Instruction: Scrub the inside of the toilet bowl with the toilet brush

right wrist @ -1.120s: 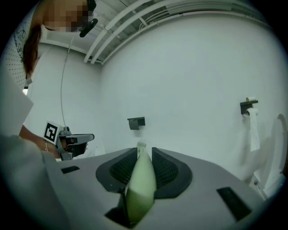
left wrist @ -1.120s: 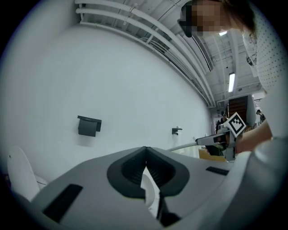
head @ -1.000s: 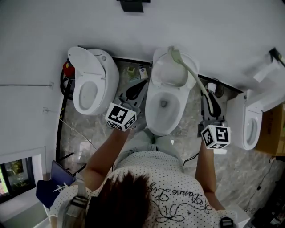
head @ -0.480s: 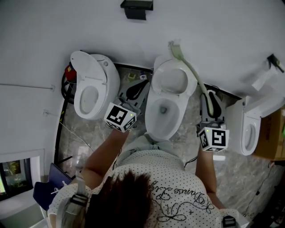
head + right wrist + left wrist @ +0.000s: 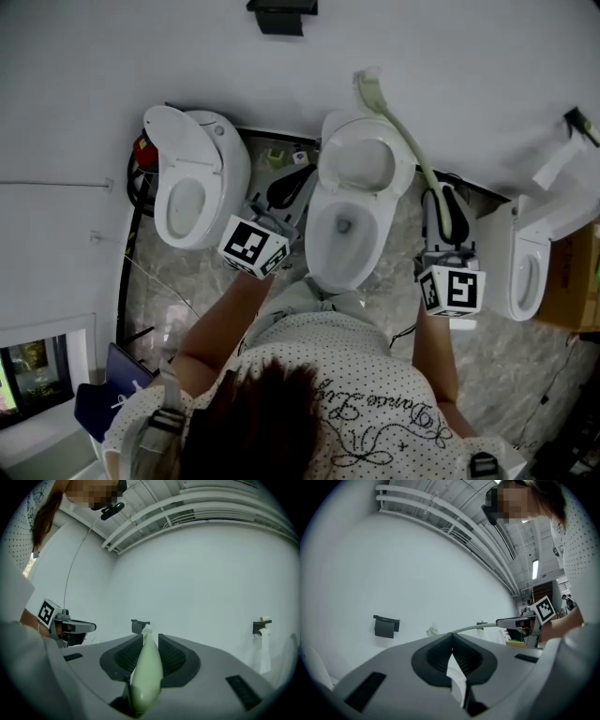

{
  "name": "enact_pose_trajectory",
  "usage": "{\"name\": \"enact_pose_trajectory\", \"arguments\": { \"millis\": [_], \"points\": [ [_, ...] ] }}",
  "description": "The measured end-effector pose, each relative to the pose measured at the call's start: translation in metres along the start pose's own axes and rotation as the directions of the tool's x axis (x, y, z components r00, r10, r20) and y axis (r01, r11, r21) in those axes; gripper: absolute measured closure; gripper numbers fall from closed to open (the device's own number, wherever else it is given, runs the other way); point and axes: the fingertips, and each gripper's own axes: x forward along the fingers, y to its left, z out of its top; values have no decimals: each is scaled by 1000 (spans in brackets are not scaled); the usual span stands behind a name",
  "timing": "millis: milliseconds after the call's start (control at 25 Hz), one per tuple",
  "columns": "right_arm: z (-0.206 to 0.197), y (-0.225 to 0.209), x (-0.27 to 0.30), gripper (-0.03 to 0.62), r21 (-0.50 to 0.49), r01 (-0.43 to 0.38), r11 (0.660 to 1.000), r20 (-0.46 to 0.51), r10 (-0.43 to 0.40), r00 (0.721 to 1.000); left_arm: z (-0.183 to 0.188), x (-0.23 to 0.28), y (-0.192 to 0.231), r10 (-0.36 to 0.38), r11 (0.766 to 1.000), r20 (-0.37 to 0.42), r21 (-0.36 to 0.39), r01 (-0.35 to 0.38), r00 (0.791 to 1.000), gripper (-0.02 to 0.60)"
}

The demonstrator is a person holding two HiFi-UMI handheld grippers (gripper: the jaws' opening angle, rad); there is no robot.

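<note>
The middle toilet bowl point(image 5: 319, 239) stands open, its seat and lid up against the wall. My right gripper point(image 5: 441, 202) is right of the bowl, shut on the pale green handle of the toilet brush point(image 5: 405, 142). The handle point(image 5: 146, 672) fills the gap between its jaws. The brush head point(image 5: 367, 91) is held high, in front of the white wall above the lid, outside the bowl. My left gripper point(image 5: 286, 187) hangs left of the bowl with its jaws shut point(image 5: 451, 639); a white strip shows low between the pads. The left gripper view shows the brush handle point(image 5: 473, 628) and the right gripper point(image 5: 520, 621).
Another toilet point(image 5: 192, 183) stands at the left and a third point(image 5: 520, 267) at the right, on a marble floor. A black box point(image 5: 281, 17) hangs on the wall. A cardboard box point(image 5: 574, 281) is at the far right. A paper roll holder point(image 5: 261, 625) is on the wall.
The brush head has risen from in front of the raised lid to the wall above it. The right gripper shifted slightly up; the left gripper barely moved.
</note>
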Motion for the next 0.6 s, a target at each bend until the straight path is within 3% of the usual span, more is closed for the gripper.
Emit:
{"name": "enact_pose_trajectory", "arguments": {
  "millis": [600],
  "points": [
    [6, 5, -9, 482, -8, 16, 1000, 6, -16, 1000, 1, -3, -4, -2, 1000, 6, -3, 2, 1000, 580]
  ]
}}
